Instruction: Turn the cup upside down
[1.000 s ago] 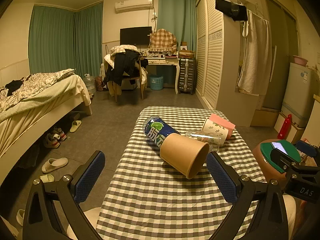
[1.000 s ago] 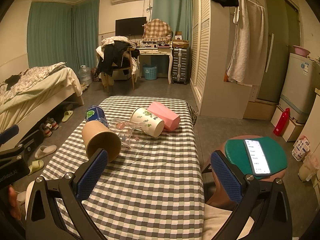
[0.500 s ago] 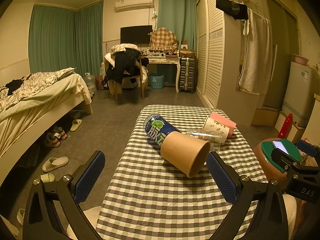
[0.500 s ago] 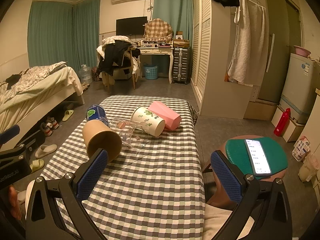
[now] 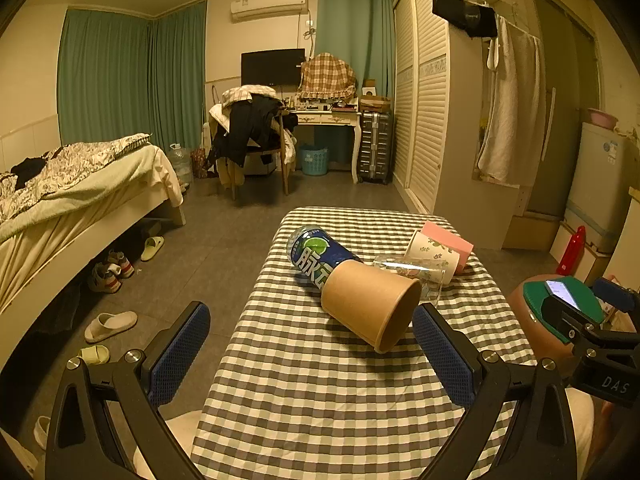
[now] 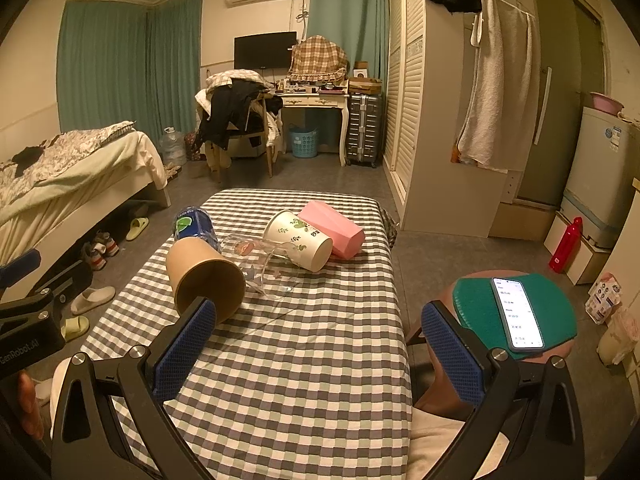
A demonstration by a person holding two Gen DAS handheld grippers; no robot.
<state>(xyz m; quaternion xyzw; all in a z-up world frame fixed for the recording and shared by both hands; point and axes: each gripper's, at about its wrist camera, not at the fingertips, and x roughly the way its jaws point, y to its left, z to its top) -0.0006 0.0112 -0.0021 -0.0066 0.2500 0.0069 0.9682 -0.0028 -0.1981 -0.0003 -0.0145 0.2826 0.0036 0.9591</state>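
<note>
A brown paper cup [image 5: 370,302] lies on its side on the checked tablecloth [image 5: 312,392], mouth toward me; it also shows in the right wrist view [image 6: 204,280]. Beside it lie a clear glass cup [image 6: 260,264], a white floral cup [image 6: 300,240] and a pink cup [image 6: 334,228], all on their sides. My left gripper [image 5: 312,356] is open and empty, just short of the brown cup. My right gripper [image 6: 320,344] is open and empty over the near part of the table.
A blue drink can [image 5: 316,254] lies behind the brown cup. A round stool [image 6: 516,312] with a green pad and a phone [image 6: 516,312] stands right of the table. A bed [image 5: 72,200] and slippers [image 5: 110,326] are on the left.
Both views have shifted very slightly; the cups look a touch closer. Nothing on the table has moved, and both grippers stay open.
</note>
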